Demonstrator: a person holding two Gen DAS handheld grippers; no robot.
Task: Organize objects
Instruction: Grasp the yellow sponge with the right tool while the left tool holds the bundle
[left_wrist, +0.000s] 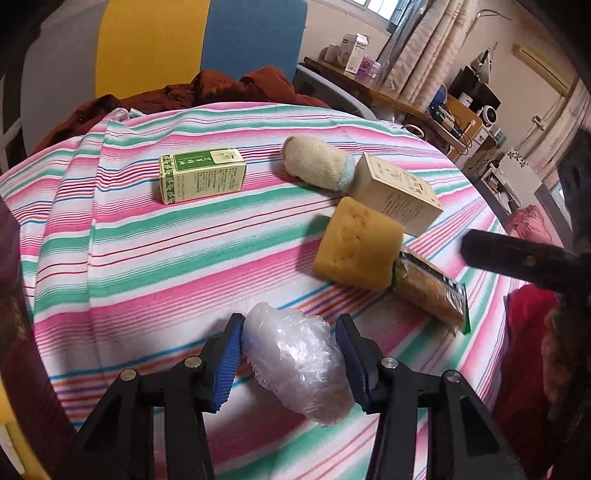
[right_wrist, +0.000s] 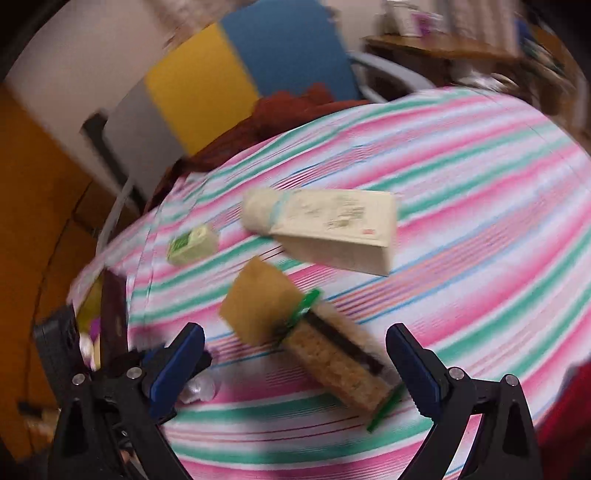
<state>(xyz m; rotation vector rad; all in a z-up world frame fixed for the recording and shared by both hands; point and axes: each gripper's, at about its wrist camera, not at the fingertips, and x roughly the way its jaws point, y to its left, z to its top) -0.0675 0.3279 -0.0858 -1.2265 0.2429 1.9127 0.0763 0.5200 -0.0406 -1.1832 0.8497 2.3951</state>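
Note:
My left gripper (left_wrist: 290, 325) is shut on a crumpled clear plastic bundle (left_wrist: 299, 365), its blue pads pressing both sides just above the striped cloth (left_wrist: 147, 277). On the cloth lie a green box (left_wrist: 202, 180), a rolled cream sock (left_wrist: 317, 162), a beige box (left_wrist: 397, 194), a yellow sponge (left_wrist: 356, 247) and a cracker packet (left_wrist: 428, 291). A black finger (left_wrist: 517, 258) of the right gripper shows at the right. In the blurred right wrist view, my right gripper (right_wrist: 295, 354) stands wide open over the cracker packet (right_wrist: 340, 362), beside the sponge (right_wrist: 258, 299), touching nothing.
A rust-red garment (left_wrist: 229, 88) is heaped at the cloth's far edge, below a yellow and blue panel (left_wrist: 199, 37). A cluttered wooden desk (left_wrist: 388, 92) stands at the back right. Red fabric (left_wrist: 528, 332) lies off the right edge.

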